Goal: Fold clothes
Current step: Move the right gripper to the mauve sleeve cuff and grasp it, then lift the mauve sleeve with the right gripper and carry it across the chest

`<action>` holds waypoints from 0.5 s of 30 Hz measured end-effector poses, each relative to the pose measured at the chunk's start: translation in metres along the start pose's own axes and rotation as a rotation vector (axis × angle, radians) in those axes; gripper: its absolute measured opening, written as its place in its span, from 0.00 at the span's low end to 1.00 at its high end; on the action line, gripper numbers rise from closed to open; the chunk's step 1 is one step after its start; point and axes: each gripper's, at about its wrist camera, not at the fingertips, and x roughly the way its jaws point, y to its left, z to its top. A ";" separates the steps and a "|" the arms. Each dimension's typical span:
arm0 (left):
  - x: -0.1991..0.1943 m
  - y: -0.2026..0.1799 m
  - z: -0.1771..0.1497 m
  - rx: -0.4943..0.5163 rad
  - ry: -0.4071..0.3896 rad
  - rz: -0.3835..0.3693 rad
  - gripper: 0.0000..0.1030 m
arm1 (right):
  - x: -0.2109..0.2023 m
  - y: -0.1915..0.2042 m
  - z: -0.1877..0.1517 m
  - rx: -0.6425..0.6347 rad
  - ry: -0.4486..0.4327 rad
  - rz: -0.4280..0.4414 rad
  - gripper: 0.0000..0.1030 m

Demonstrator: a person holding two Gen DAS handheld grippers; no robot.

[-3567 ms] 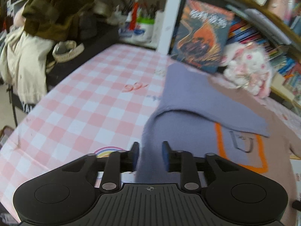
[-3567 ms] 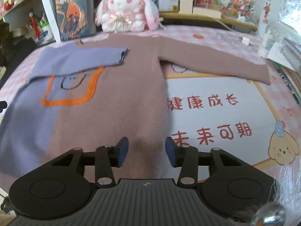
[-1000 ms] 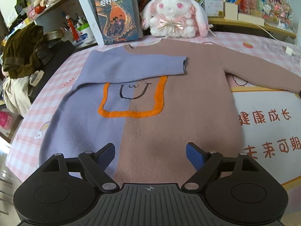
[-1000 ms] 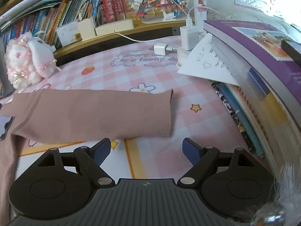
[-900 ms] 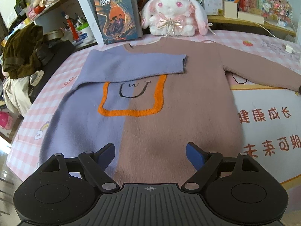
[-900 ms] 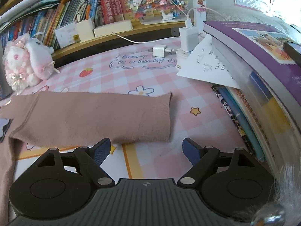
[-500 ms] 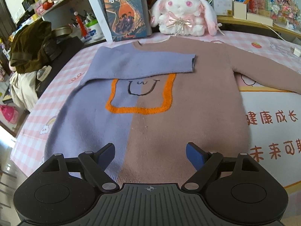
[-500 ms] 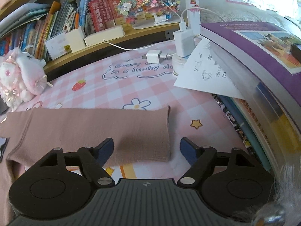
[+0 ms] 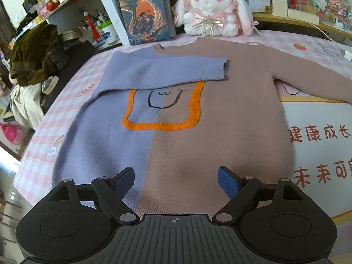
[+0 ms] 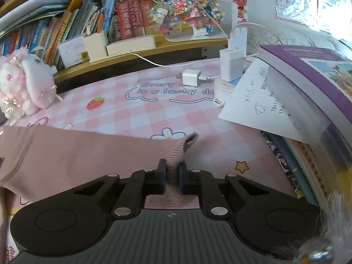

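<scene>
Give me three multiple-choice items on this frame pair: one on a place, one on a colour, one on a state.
1. Where does the purple sleeve lie?
A. folded across the sweater's chest
B. hanging off the table
C. under the plush rabbit

2. What colour is the outline around the smile on the sweater?
A. green
B. orange
C. white

3. How is the right gripper?
A. open above the table
B. shut on a book
C. shut on the pink sleeve cuff

Answers: 1 A, its cuff ends mid-chest; 2 B, orange band; 3 C, cuff bunches between closed jaws.

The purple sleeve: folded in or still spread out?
Folded in: the purple sleeve lies across the sweater's chest, cuff near the middle.
</scene>
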 end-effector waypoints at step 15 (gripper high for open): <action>0.004 0.001 0.001 -0.017 -0.006 -0.011 0.83 | -0.005 -0.013 0.004 0.120 -0.011 0.075 0.14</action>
